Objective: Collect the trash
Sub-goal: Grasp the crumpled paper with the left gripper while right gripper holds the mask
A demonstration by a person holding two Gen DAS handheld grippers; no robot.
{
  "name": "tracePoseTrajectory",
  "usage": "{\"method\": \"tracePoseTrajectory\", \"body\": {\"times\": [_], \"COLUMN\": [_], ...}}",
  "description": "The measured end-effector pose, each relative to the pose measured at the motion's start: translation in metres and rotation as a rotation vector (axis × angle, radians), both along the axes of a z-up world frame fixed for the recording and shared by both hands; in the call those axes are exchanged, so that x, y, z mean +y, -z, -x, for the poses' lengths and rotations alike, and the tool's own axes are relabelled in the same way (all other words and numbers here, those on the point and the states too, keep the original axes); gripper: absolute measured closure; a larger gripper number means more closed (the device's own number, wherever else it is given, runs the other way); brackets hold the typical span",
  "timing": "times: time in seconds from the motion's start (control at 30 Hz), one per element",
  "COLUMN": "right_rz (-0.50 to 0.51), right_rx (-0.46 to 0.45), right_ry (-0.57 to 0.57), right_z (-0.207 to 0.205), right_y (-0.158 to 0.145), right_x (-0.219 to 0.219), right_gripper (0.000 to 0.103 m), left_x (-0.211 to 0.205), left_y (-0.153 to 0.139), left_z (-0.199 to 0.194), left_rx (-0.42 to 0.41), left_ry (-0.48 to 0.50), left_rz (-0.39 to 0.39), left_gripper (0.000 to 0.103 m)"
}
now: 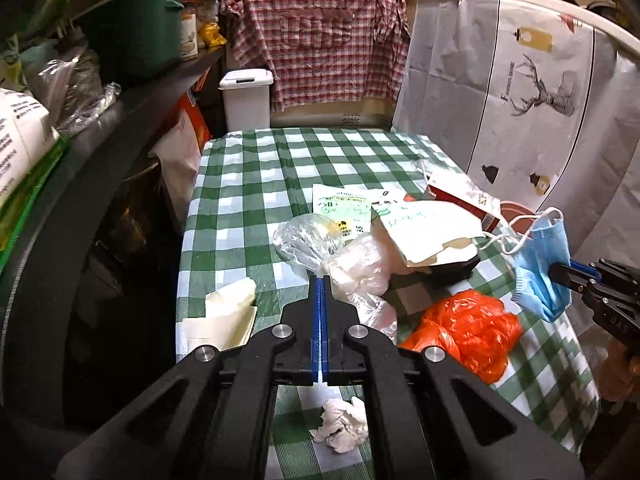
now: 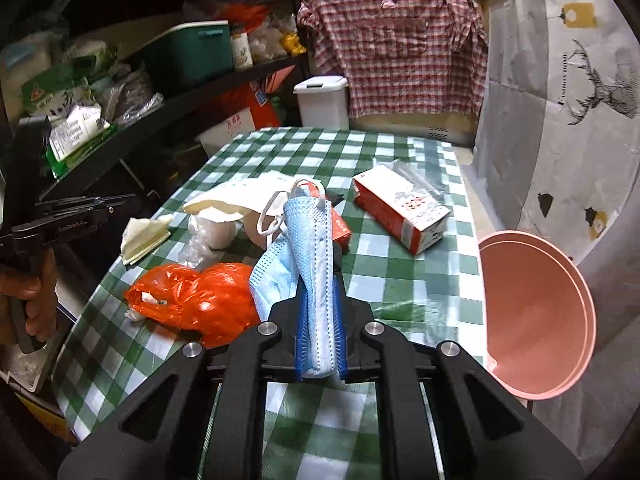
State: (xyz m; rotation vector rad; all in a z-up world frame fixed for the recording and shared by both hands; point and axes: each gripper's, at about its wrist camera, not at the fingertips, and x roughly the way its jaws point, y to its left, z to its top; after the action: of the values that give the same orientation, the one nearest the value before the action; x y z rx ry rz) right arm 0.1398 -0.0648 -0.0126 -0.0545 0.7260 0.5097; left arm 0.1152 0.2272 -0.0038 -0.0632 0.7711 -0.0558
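Note:
My right gripper (image 2: 318,276) is shut on a blue face mask (image 2: 310,240) and holds it above the checked table (image 2: 400,280); the mask also shows in the left wrist view (image 1: 540,264), hanging from that gripper (image 1: 560,274). My left gripper (image 1: 321,280) is shut and empty, its tips over a clear plastic bag (image 1: 356,268). An orange plastic bag (image 1: 468,328) (image 2: 200,300), a crumpled tissue (image 1: 340,424), a folded napkin (image 1: 224,316), a paper bag (image 1: 424,232) and a red-and-white carton (image 2: 400,208) lie on the table.
A pink bin (image 2: 536,316) stands off the table's right edge. A white lidded bin (image 1: 246,98) stands beyond the far end. Dark shelves (image 1: 120,92) packed with goods run along the left. A paper-covered wall (image 1: 520,92) is at the right.

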Motion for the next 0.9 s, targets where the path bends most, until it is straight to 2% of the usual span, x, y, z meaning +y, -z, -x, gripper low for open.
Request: {"method": "tracePoseTrajectory", "body": {"times": [0.07,0.1,0.13,0.17,0.2,0.4,0.57,0.6,0.63,0.7,0.9], "right_rz": [-0.008,-0.009,-0.007,-0.004,-0.003,-0.006,-0.011,-0.01,-0.013,-0.015,-0.027], "right_rx": [-0.004,-0.009,-0.013,-0.015,-0.015,-0.008,-0.003,-0.003,-0.002,-0.003,-0.012], "right_ry": [0.006,0.008,0.009,0.01,0.011,0.025,0.03,0.031,0.03,0.028,0.034], "right_z": [0.003,0.005,0.006,0.007,0.008,0.002,-0.002,-0.003,-0.003,-0.004,-0.004], "right_y": [-0.004,-0.005,-0.006,-0.006,-0.005,-0.002,0.001,0.001,0.001,0.001,-0.004], "right_x": [-0.005,-0.008,-0.01,-0.012,-0.013,-0.022,-0.023,-0.022,-0.022,-0.021,-0.022], "right_gripper": [0.091,0.091,0.091,0.091,0.091,0.091,0.091,0.091,0.091,0.091,0.091], "left_x": [0.001,0.002,0.003,0.005,0.007,0.026,0.037,0.038,0.037,0.037,0.032], "left_y": [0.002,0.006,0.011,0.015,0.018,0.037,0.062,0.063,0.064,0.064,0.044], "left_z": [0.0,-0.001,-0.002,-0.002,-0.002,-0.01,-0.017,-0.017,-0.018,-0.018,-0.015], "left_rx": [0.021,0.035,0.047,0.045,0.046,0.08,0.147,0.154,0.159,0.166,0.11], "left_ry": [-0.013,-0.018,-0.034,-0.044,-0.047,-0.112,-0.122,-0.121,-0.115,-0.111,-0.107], "left_rz": [-0.016,-0.036,-0.074,-0.098,-0.106,-0.112,-0.138,-0.138,-0.134,-0.122,-0.095], "left_gripper": [0.1,0.086,0.062,0.054,0.05,0.05,0.05,0.057,0.072,0.086,0.09]}}
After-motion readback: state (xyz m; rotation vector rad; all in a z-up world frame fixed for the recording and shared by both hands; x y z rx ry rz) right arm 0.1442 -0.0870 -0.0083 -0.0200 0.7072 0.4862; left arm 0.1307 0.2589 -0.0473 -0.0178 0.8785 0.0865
